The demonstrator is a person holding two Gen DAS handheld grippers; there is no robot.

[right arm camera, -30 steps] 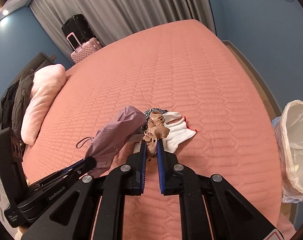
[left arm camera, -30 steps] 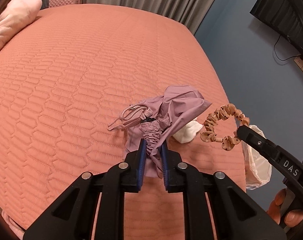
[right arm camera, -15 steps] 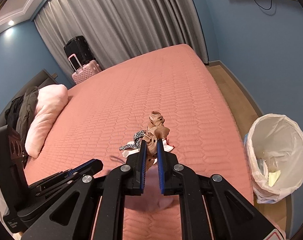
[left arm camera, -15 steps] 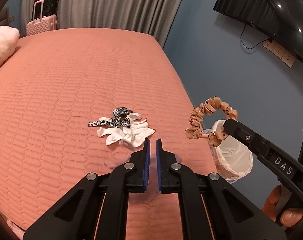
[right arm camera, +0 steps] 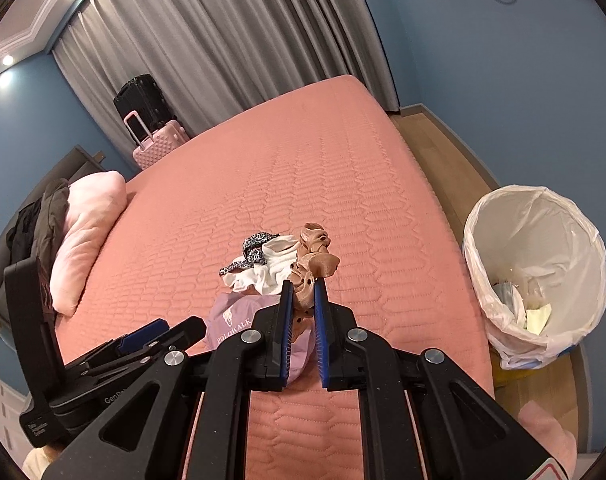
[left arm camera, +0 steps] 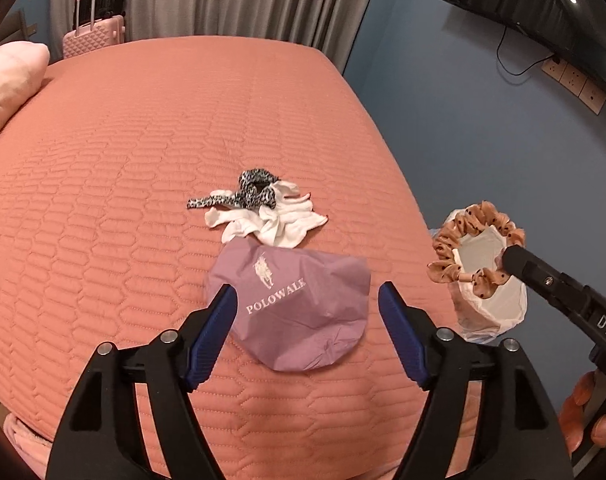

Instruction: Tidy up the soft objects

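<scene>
Left gripper [left arm camera: 307, 312] spread, empty; mauve POLOWALK pouch [left arm camera: 293, 312] lies flat on bed [left arm camera: 103, 200]. Right gripper [right arm camera: 303, 296] pinches tan dotted scrunchie [left arm camera: 477, 248]. Leopard scrunchie [left arm camera: 255, 190], white socks [left arm camera: 271, 222] at pouch's 12 o'clock, unsorted.

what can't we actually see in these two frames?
- Pouch: near edge hidden by right tongs in right view; contents not visible in either.
- Scrunchie: clamped part hidden between the tongs' pads in right view.
- Socks: count unclear, bunched under leopard scrunchie.
- Bin: contents too small; left view blocks it with the scrunchie.
</scene>
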